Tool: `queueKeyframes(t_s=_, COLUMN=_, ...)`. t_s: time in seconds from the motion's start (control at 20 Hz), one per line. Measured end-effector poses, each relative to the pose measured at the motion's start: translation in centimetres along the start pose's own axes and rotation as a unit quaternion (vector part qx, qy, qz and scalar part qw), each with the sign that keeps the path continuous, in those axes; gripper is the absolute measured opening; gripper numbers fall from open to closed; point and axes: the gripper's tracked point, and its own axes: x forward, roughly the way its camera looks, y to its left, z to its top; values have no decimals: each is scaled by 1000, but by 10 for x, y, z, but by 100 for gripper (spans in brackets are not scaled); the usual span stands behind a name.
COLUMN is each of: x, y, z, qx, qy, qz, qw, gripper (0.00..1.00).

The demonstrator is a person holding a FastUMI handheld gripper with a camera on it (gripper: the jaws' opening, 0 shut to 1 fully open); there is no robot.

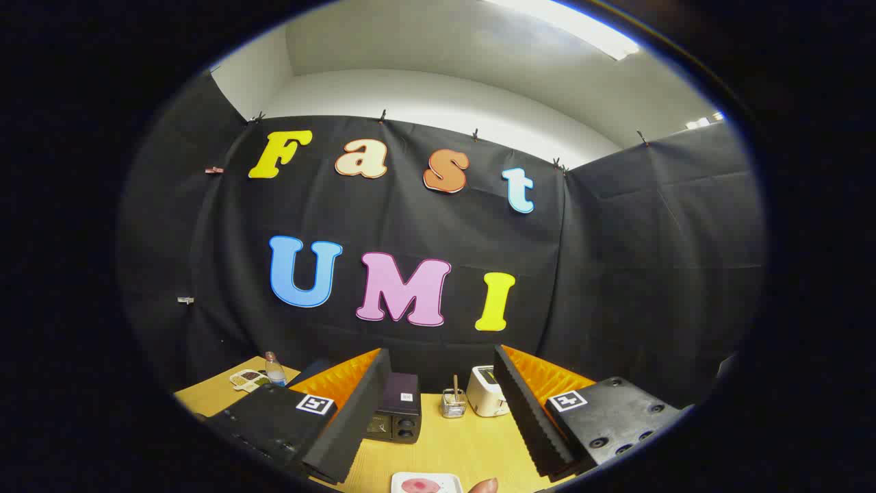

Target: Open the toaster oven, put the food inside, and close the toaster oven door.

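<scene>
The booth wall (438, 226) of black cloth rises behind everything, and at its foot runs a pale wooden table (472, 445). The gripper (448, 411) hangs above the table's near side, its two fingers (356, 418) spread wide apart with nothing between the pads, only bare tabletop and the things standing beyond.

Beyond the fingers, toward the back edge of the table, sits the toaster oven (398, 409), a dark box just beside the left finger, partly hidden by it; its door looks closed, knobs facing this way. To its right, near the back edge, stands a white pop-up toaster (487, 390), just beside the right finger. Between oven and toaster there's a small clear holder (453, 404) with a stick standing upright in it.

Down at the near edge, between the fingers and closer than their tips, lies a white plate (448, 481) with a pink piece of food (420, 487) on it. A fingertip (484, 486) pokes in just beside the plate's right side.

Off at the far left corner stand a clear bottle (275, 370) and a small tray of snacks (248, 378), side by side.
</scene>
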Motion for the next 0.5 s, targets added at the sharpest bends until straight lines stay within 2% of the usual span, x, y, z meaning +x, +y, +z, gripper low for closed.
queueKeyframes(t_s=0.5, x=-2, y=12, z=0, qx=5, qy=1, qz=12, qw=1000, gripper=98)
